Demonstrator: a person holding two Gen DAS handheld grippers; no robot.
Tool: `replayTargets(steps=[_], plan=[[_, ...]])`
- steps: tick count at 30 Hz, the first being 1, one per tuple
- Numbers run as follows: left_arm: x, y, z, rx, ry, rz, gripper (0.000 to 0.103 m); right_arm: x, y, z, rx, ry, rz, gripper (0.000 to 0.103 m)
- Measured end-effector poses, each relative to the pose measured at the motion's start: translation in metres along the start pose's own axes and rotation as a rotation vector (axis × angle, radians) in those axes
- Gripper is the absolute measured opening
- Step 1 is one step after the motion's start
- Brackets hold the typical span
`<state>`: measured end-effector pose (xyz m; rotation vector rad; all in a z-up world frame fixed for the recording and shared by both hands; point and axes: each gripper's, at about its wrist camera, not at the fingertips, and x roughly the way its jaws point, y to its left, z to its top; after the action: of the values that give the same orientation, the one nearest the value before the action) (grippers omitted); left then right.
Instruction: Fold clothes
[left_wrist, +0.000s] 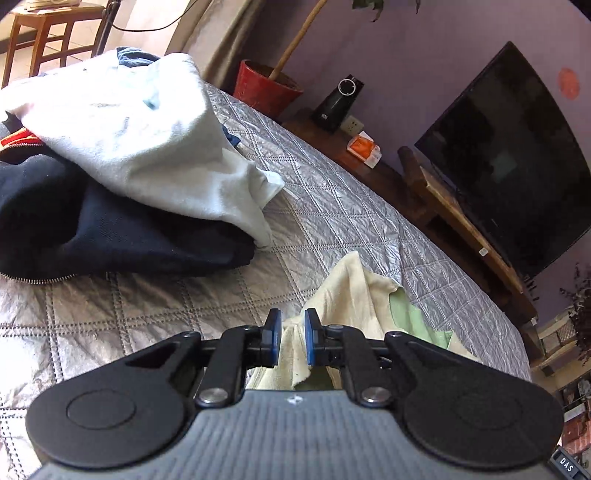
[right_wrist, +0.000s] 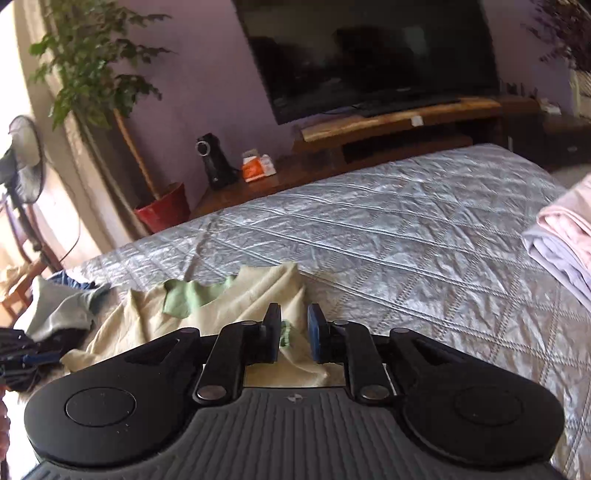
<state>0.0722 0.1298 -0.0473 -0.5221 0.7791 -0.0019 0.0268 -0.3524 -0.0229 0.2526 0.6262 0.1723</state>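
1. The cream garment (left_wrist: 347, 291) lies crumpled on the bed (left_wrist: 332, 206), on the television (left_wrist: 517, 155) side of the clothes pile (left_wrist: 122, 147).
2. It looks light, limp and non-slippery; I'd pinch edges or corners.
3. Its long axis is unclear; one pointed end faces the television.
4. My left gripper (left_wrist: 290, 338) stands slightly parted with cloth between its pads; whether they press it I cannot tell.
5. My right gripper (right_wrist: 293, 334) is partly open over a fold, not gripping.

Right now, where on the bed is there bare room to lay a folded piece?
Widest bare quilt: between the cream garment, folded pink stack and TV bench. Narrow bare strip by the dark jacket. Crowded around the white garment pile.
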Motion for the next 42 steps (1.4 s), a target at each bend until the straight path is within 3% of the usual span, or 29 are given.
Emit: replayTargets(steps=[5,7,10,13,16,20,24,26,31,35,40,41,42], plan=[[-0.004,-0.028,-0.026,0.167,0.047,-0.012,0.011,0.03,0.028,-0.014,-0.075,0.244,0.102,0.027],[-0.005,-0.032,-0.031,0.193,0.058,-0.025,0.011,0.036,0.034,-0.017,-0.105,0.279,0.091,0.027],[-0.004,-0.025,-0.028,0.158,0.031,0.018,0.012,0.048,0.047,-0.014,-0.2,0.267,0.063,0.028],[-0.006,-0.009,-0.017,0.07,-0.017,0.037,0.012,0.063,0.059,-0.002,-0.301,0.198,0.013,0.03],[-0.009,0.003,-0.01,0.028,-0.046,0.07,0.012,0.08,0.059,0.013,-0.249,0.18,-0.018,0.034],[-0.011,0.017,-0.002,-0.011,-0.053,0.091,0.012,0.072,0.101,0.003,-0.349,0.192,0.122,0.034],[-0.013,0.024,0.001,-0.028,-0.054,0.103,0.012,0.094,0.158,-0.013,-0.429,0.267,0.282,0.04],[-0.015,0.025,0.0,-0.016,-0.049,0.11,0.012,0.118,0.175,-0.01,-0.417,0.316,0.315,0.044],[-0.017,0.015,-0.004,0.081,-0.067,0.138,0.015,0.147,0.201,0.015,-0.416,0.278,0.301,0.044],[-0.012,0.001,-0.006,0.151,-0.035,0.048,0.018,0.122,0.182,0.027,-0.351,0.228,0.264,0.054],[0.003,-0.023,-0.013,0.249,0.006,-0.049,0.018,0.077,0.119,0.016,-0.241,0.209,0.135,0.052],[0.005,-0.027,-0.013,0.26,0.011,-0.082,0.018,0.065,0.103,0.012,-0.205,0.199,0.106,0.05],[0.006,-0.031,-0.014,0.274,0.013,-0.106,0.018,0.057,0.089,0.008,-0.179,0.196,0.077,0.034]])
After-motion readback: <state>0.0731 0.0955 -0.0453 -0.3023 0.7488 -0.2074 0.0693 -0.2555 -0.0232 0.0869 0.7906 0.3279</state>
